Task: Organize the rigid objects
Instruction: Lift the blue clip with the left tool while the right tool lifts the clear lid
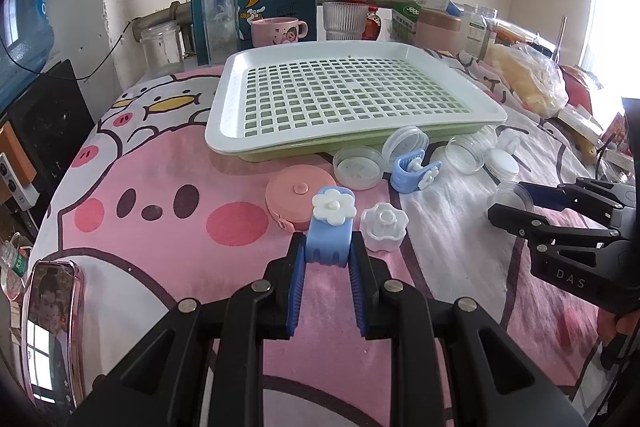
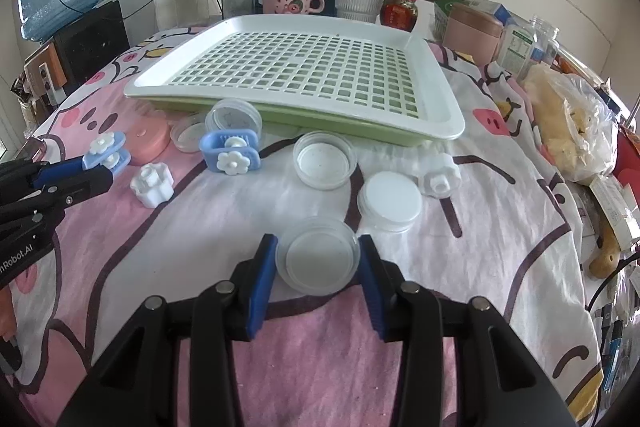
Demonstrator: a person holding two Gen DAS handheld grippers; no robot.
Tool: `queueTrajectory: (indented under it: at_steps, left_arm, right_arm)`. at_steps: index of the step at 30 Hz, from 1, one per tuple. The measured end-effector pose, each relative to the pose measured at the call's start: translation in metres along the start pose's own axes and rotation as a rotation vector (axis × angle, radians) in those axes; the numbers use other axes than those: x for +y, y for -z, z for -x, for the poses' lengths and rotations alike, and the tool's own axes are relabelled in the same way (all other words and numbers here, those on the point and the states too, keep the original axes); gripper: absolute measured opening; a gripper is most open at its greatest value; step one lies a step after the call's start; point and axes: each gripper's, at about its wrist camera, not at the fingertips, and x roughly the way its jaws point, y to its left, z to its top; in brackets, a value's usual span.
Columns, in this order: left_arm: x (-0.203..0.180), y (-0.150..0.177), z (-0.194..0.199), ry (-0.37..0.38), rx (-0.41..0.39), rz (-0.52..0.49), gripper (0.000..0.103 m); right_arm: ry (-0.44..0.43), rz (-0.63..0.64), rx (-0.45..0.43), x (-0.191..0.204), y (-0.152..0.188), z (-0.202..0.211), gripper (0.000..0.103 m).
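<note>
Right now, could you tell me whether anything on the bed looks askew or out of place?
Yes. One clear jar lies tipped on its side against the tray, while the other clear dishes sit flat. The tray itself rests tilted on the rumpled cover, and nothing is in it yet. No spill or damage shows.

The left gripper (image 1: 327, 259) clamps a blue clip (image 1: 326, 245) topped by a white flower (image 1: 333, 206), its pads touching both sides. Just beside it sit a white flower-shaped knob (image 1: 383, 227) and a pink round case (image 1: 298, 195). Behind lies a white slotted tray (image 1: 348, 93). At right, the right gripper (image 1: 510, 201) grips a clear lid (image 1: 512, 194)
</note>
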Motion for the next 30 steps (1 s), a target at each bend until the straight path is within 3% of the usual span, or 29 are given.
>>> queueTrajectory:
  at_steps: [30]
  left_arm:
    - [-0.0037, 0.0005, 0.0044, -0.003, -0.020, -0.022, 0.019]
  right_arm:
    - [0.010, -0.005, -0.003, -0.0018, -0.0006, 0.0004, 0.040]
